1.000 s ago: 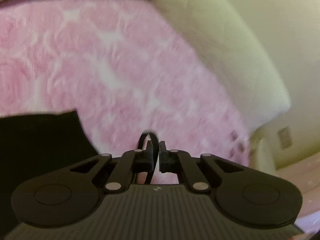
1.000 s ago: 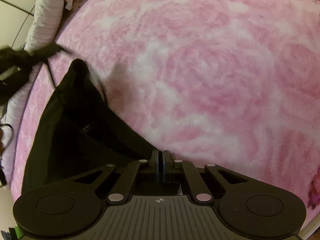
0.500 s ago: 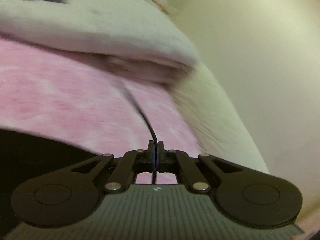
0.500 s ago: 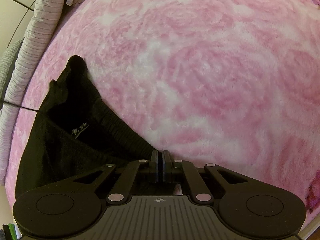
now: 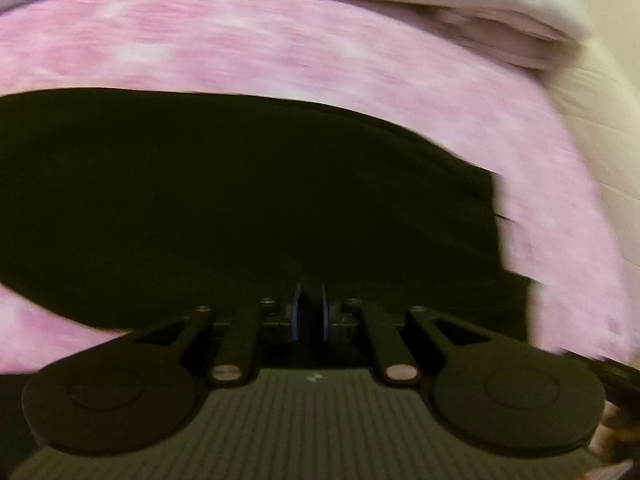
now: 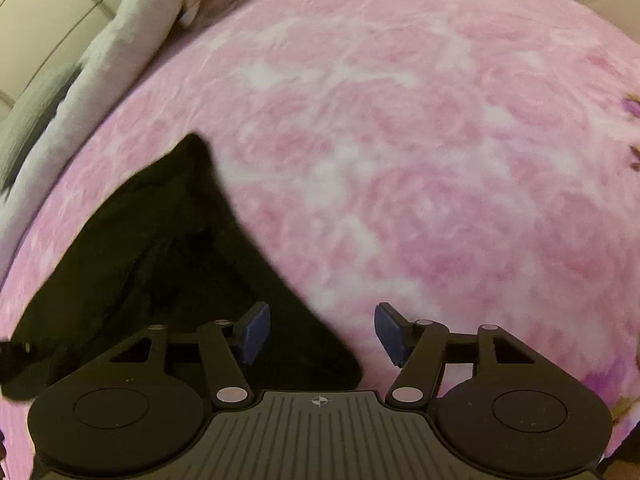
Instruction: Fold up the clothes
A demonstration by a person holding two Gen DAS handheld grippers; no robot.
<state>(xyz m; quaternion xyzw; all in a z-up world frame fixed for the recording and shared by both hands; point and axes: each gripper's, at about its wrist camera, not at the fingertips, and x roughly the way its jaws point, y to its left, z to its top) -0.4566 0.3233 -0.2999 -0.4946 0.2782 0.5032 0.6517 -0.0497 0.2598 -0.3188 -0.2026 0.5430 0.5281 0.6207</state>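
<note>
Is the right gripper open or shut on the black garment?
Open: the right gripper has blue pads wide apart over the black garment, gripping nothing.

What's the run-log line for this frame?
left gripper: narrow gap, over black garment | right gripper: open, empty | garment on pink blanket

Pretty clearly someone's bedroom at home. The whole work surface is a bed covered in a fluffy pink blanket [image 6: 420, 168] with a pale rose-swirl pattern, and there's a rolled-up whitish quilt or pillow [image 5: 360, 12] bunched along the far edge. A plain cream wall [image 5: 612, 8] sits right up against the bed, and off to the side there are light panels with dark seams [image 6: 48, 20], maybe tiles or a wardrobe.
</note>
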